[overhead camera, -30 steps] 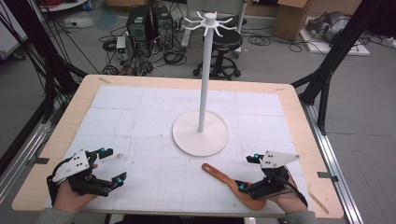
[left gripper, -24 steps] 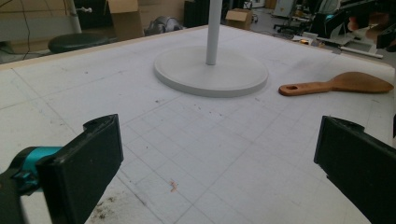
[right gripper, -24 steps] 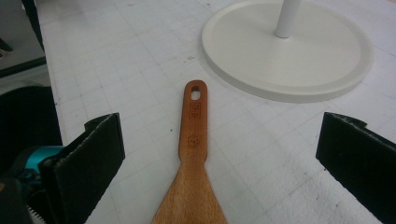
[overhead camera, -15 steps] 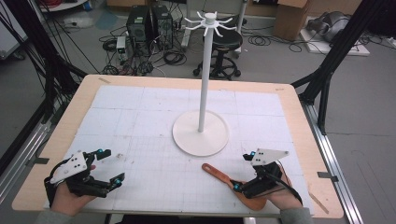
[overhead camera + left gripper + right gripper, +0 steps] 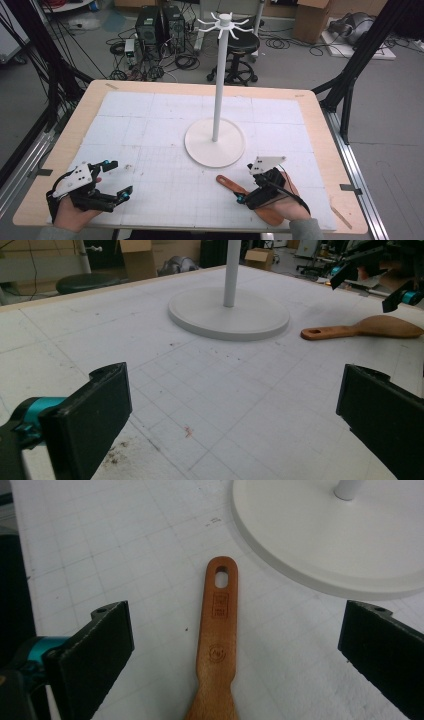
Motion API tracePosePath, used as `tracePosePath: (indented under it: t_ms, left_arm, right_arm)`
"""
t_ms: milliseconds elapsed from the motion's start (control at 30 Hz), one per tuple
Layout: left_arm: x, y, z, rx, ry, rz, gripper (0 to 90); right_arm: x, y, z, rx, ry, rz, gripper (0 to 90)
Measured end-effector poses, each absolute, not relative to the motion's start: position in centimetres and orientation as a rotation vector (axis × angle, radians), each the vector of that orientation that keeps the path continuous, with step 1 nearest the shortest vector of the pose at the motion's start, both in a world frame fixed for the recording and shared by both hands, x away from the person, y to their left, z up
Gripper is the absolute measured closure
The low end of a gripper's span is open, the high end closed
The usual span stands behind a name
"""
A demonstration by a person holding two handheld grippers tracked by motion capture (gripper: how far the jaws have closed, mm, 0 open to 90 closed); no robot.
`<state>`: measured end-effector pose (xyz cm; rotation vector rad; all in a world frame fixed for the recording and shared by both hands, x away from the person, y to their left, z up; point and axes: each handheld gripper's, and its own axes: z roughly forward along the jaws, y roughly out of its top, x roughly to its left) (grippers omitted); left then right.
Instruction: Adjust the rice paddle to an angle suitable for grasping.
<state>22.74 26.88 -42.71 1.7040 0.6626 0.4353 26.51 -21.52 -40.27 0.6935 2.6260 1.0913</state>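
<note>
Spatula handle centred between right gripper jaws, spread wide, empty. Risk: flat handle skids on mat when jaws close. Left gripper also spread, idle.

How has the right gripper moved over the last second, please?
Yes: the right gripper has shifted leftward, away from the table edge, and now sits over the wooden spatula, fingers open either side of its handle.

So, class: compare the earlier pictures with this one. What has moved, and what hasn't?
The right gripper has slid left along the table's near edge and now sits over the wooden spatula, jaws open on either side of its handle, not gripping it. The left gripper, open, has barely moved. The spatula and the white stand lie where they were.
</note>
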Motion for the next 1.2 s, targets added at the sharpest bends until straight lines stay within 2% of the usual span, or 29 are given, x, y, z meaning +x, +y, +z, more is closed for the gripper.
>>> tracePosePath:
  t_ms: [233,333,600,700,1200]
  left_arm:
    - [22.8,27.0,-42.7,1.702,0.667,0.437,1.7]
    - [22.8,27.0,-42.8,1.702,0.667,0.436,1.8]
    - [22.8,26.9,-42.8,1.706,0.670,0.431,1.8]
    - [22.8,27.0,-42.8,1.705,0.670,0.432,1.8]
    - [22.8,26.9,-42.9,1.711,0.672,0.425,1.8]
  right_arm:
    - [27.1,-19.7,-40.8,0.709,2.664,0.980,0.7]
    - [27.2,-19.6,-41.1,0.713,2.689,0.936,4.0]
    - [27.3,-19.8,-41.2,0.793,2.771,0.870,31.6]
    - [27.3,-19.7,-41.2,0.831,2.787,0.832,37.5]
    - [27.6,-19.5,-41.7,0.873,2.826,0.717,45.0]
